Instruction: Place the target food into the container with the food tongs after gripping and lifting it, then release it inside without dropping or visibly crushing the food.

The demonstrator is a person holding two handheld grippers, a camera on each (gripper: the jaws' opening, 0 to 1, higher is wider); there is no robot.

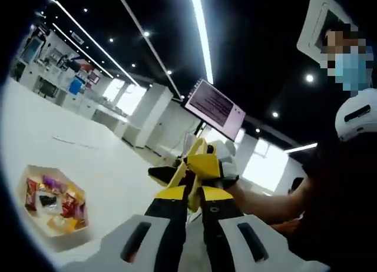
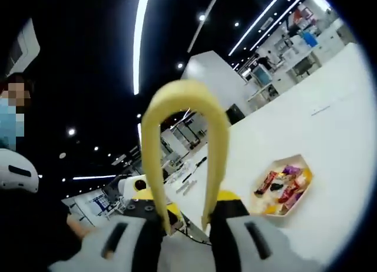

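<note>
- Our right gripper is clenched on the yellow food tongs, bend outward.
- Left gripper: grip unclear.
- Wrapped snacks sit in the tray; tongs may slip and crush them.

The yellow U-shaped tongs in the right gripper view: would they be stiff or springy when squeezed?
Probably springy: the yellow U-shaped tongs are one thin bent strip, with both ends pinched in the right claw. Probably light, being so slender. The smooth surface may slip.
</note>
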